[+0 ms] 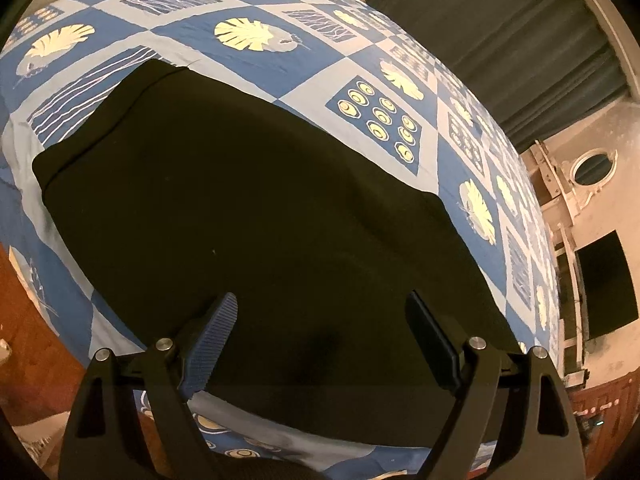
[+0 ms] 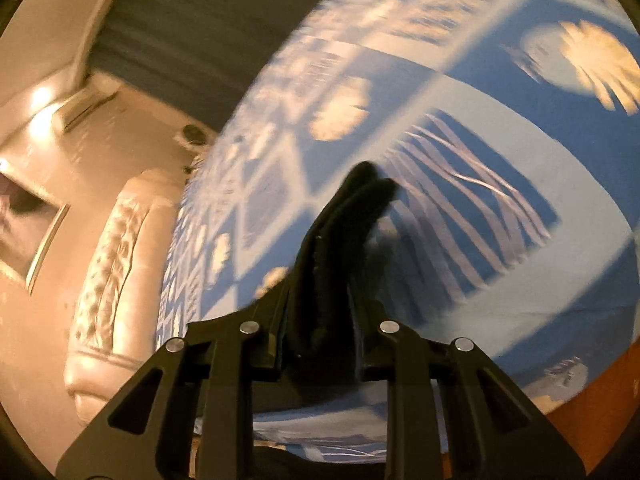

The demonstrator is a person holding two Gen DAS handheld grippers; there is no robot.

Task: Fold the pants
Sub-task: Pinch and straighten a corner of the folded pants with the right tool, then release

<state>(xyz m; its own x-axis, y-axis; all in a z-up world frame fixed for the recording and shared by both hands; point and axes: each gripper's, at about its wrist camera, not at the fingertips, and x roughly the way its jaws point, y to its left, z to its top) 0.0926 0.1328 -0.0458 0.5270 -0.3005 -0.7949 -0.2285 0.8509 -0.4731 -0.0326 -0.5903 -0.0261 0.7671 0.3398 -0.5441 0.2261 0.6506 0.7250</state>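
left wrist view: my left gripper (image 1: 322, 312) hangs over the black pants (image 1: 240, 208), fingers spread wide with nothing between them. the pants lie flat on the patterned blue bedsheet (image 1: 248, 4), filling the middle of the bed and running down to its near edge. the band along the far-left end looks like the waistband, and the cloth reads as already doubled, one leg on the other, though black on black hides the seams. a dark curtain (image 1: 500, 40) hangs past the far right edge of the bed.

right wrist view: heavily blurred. my right gripper (image 2: 340, 264) has its fingers pressed close on a bunched strip of black cloth, which i take to be a piece of the pants lifted off the sheet. a padded headboard (image 2: 108, 280) stands at the left end of the bed.

handling: soft, light and limp, so it will sag and drag wherever it isn't held. i'd pinch both layers at a corner or hem, never mid-panel, and keep the two grips level so the fold lands square.
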